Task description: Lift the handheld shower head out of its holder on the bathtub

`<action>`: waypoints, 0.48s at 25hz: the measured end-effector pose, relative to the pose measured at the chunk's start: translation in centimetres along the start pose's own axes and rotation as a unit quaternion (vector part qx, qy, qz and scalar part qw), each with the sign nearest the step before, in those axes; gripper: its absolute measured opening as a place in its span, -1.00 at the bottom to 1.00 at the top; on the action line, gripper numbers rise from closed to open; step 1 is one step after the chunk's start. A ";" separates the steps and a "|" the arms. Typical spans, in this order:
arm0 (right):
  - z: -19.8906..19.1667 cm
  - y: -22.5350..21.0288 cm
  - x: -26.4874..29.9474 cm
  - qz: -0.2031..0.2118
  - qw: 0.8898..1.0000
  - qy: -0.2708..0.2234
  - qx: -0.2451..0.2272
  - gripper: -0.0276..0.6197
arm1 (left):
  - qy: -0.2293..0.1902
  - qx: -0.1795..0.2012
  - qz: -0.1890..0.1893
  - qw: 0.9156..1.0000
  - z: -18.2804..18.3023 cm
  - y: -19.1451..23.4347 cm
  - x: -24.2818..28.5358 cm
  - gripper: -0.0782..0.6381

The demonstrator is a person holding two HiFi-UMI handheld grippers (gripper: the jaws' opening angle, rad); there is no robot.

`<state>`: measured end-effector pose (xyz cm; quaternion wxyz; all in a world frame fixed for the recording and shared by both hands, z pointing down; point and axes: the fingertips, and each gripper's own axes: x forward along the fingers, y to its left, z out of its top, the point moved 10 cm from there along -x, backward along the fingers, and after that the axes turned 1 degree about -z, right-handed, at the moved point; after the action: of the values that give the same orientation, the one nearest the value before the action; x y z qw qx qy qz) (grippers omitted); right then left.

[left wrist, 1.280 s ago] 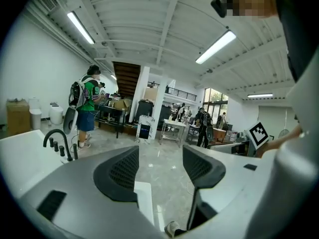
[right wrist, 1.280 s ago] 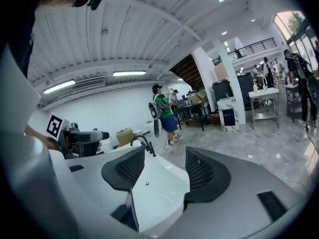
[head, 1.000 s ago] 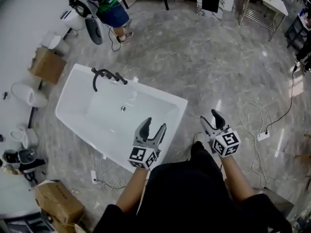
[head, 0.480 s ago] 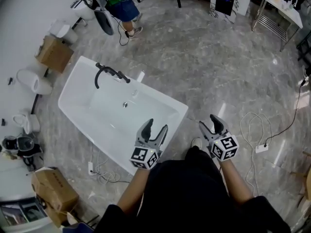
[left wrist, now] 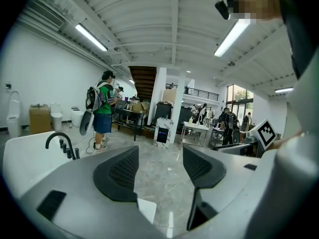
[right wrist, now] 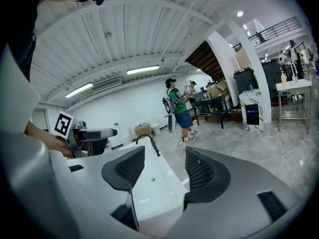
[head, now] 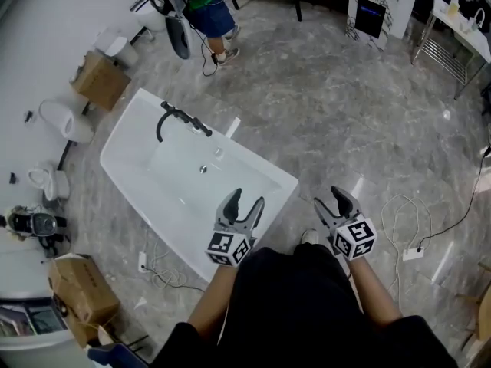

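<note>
A white freestanding bathtub (head: 138, 198) stands on the grey marble floor, with a black faucet and handheld shower set (head: 181, 119) on its far rim. The black faucet (left wrist: 60, 142) also shows at the left gripper view's left edge, and the faucet (right wrist: 149, 143) sits mid-frame in the right gripper view. My left gripper (head: 244, 207) hovers open over the tub's near corner, nothing between its fingers. My right gripper (head: 334, 201) is open and empty over the floor, right of the tub. Both are well short of the faucet.
A person (head: 205, 6) with a backpack stands beyond the tub's far end. Toilets (head: 67, 121) and cardboard boxes (head: 100, 80) line the left wall; another box (head: 83, 296) lies near left. A white cable and power strip (head: 414, 253) trail on the floor at right.
The head view has shifted: the tub, faucet and person have slid slightly down and right in the frame. Both grippers keep their open pose.
</note>
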<state>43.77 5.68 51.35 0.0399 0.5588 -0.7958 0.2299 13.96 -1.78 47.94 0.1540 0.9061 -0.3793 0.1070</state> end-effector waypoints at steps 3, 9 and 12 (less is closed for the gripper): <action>0.6 -0.6 0.4 0.000 0.999 0.001 -0.041 -0.22 | 0.009 0.002 0.014 1.000 -0.1 0.1 0.4 -0.07; 2.1 -0.1 2.5 0.022 1.000 0.002 0.004 -0.22 | 0.005 -0.024 0.038 0.999 0.2 3.2 0.8 -0.07; 2.5 0.5 3.7 0.027 1.000 0.011 0.006 -0.22 | 0.003 -0.049 0.056 0.997 -0.5 5.3 1.2 -0.07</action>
<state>42.44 1.56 50.17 0.0395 0.5343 -0.8090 0.2418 10.97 -5.90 49.87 0.1929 0.8747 -0.4333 0.0999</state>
